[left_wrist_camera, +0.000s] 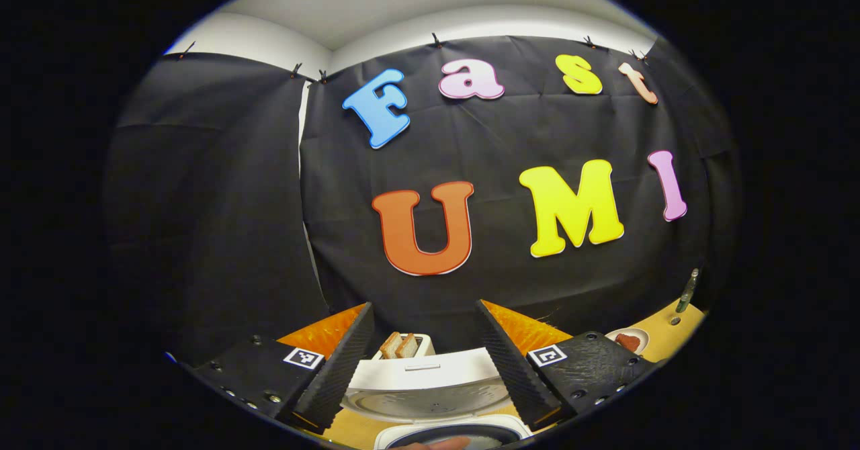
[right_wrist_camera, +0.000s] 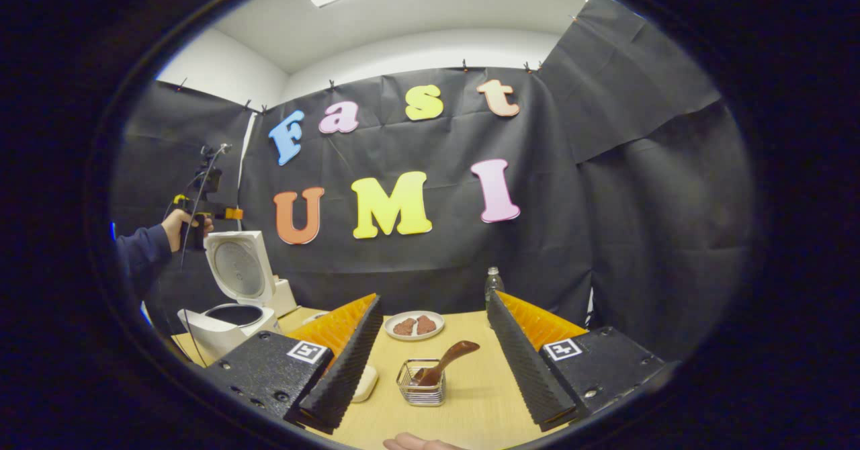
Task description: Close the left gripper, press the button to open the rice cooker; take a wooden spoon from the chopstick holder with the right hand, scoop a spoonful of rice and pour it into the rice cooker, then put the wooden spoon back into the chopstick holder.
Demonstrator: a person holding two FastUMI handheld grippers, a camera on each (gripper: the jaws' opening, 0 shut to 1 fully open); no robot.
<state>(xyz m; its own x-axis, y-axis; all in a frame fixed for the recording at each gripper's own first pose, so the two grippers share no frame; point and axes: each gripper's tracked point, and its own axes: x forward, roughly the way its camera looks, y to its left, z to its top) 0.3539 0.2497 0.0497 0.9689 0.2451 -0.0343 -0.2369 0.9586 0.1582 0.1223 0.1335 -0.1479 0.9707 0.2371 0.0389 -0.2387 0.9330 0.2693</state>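
Item, rice cooker (right_wrist_camera: 232, 302): we log it at the far left of the tabletop (right_wrist_camera: 470, 396) in the right gripper view, lid (right_wrist_camera: 238, 268) standing upright, dark pot exposed. The left gripper view looks over the same raised lid (left_wrist_camera: 423, 383) from above, with a toaster (left_wrist_camera: 405, 346) holding bread behind it. We judge the button step done.

Item, left gripper (left_wrist_camera: 424, 356): jaws apart, holding nothing, raised over the cooker. In the right gripper view a sleeved hand (right_wrist_camera: 176, 225) holds it up beside the lid.

Item, right gripper (right_wrist_camera: 433, 363): jaws wide apart, empty, facing the holder (right_wrist_camera: 422, 391) from the near side.

Item, spoon (right_wrist_camera: 447, 363): wooden, standing tilted in the wire holder at the near centre of the tabletop, handle leaning up and right, between the two open fingers but untouched.

Item, plate (right_wrist_camera: 414, 326) with brown pieces, far centre; bottle (right_wrist_camera: 494, 282) behind it; a pale object (right_wrist_camera: 366, 383) just left of the holder, partly hidden.

Step in hand, by our reckoning: fetching the spoon. The next move calls for us to bring the right jaws forward and down around the handle, close on it, and lift clear of the wire rim. We cannot place the rice supply.
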